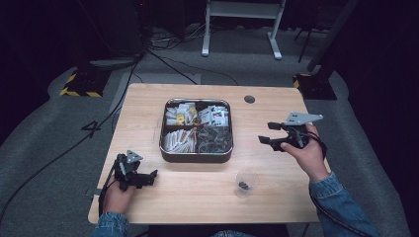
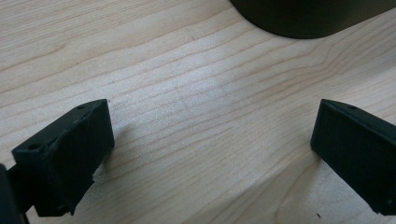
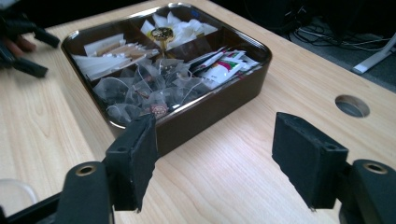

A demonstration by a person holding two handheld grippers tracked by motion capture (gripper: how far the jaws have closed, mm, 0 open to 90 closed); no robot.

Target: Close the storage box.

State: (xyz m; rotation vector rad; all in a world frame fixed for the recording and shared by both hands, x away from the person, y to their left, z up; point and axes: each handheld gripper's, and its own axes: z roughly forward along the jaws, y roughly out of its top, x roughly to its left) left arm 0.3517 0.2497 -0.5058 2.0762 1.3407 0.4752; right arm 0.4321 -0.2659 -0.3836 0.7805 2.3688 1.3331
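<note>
A dark square tray [image 1: 196, 157] with four compartments sits in the middle of the wooden table. It holds clear mesh tea bags [image 3: 140, 88], white sachets [image 3: 100, 63] and red-and-white packets [image 3: 219, 70]. My right gripper [image 1: 267, 133] hovers to the right of the tray and points at it. Its jaws stand open [image 3: 215, 158] with only bare wood between them. At the front left my left gripper [image 1: 150, 177] rests low on the table, open [image 2: 212, 140] and empty, with the tray's wall [image 2: 303, 18] just ahead. A clear glass cup [image 1: 245, 182] stands near the front edge with a small dark item [image 1: 243, 185] inside.
A round cable hole [image 1: 249, 98] lies in the tabletop behind the tray at the right. Bare wood surrounds the tray on all sides. Beyond the table are grey carpet, black cables [image 1: 163, 61] and a white desk frame [image 1: 242, 29].
</note>
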